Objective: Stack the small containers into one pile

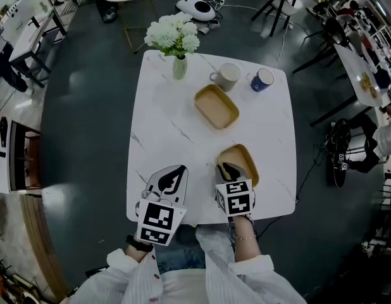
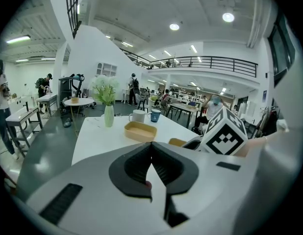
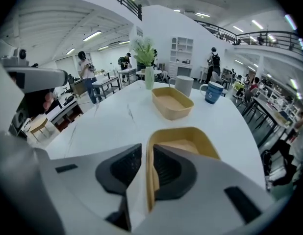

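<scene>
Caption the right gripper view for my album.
Right gripper clamps the wall of the near container; far container, white mug, blue mug and flower vase stand beyond on the white table.

The right gripper (image 1: 228, 170) hides the near container's (image 1: 247, 157) near end.

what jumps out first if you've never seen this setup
The right gripper pinches a wall of the near container near the table's front edge, one jaw inside it. A second container lies empty mid-table, with white flowers at the far edge. The left gripper is shut on nothing.
</scene>
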Action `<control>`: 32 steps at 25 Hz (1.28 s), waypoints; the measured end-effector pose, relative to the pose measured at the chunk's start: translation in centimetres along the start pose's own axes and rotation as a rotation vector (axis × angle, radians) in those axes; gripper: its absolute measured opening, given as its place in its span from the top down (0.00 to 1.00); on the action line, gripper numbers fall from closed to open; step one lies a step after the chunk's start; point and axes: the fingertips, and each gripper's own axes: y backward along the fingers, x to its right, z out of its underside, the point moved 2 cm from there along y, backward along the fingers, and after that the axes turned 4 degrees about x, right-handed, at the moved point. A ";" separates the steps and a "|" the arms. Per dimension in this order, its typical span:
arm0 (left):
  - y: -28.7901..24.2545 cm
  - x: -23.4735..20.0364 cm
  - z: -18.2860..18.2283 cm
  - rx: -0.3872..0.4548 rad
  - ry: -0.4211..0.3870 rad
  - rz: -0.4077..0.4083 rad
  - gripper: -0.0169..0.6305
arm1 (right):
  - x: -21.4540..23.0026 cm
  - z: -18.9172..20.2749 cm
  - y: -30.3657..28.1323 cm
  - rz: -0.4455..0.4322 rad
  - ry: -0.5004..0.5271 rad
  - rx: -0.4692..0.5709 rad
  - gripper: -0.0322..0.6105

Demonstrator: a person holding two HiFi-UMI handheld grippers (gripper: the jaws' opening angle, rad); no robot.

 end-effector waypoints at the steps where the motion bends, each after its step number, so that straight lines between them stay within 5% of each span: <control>1: -0.1 0.1 -0.1 0.001 0.000 0.000 0.95 | -0.1 -0.1 0.1 -0.010 -0.006 0.002 0.84; 12: -2.3 1.9 -2.7 0.039 0.013 -0.042 0.95 | 1.8 -3.1 2.8 -0.123 -0.031 0.053 0.82; 32: -10.0 5.2 -5.4 0.059 0.099 -0.232 0.95 | 13.3 -10.1 1.0 -0.283 0.122 0.076 0.82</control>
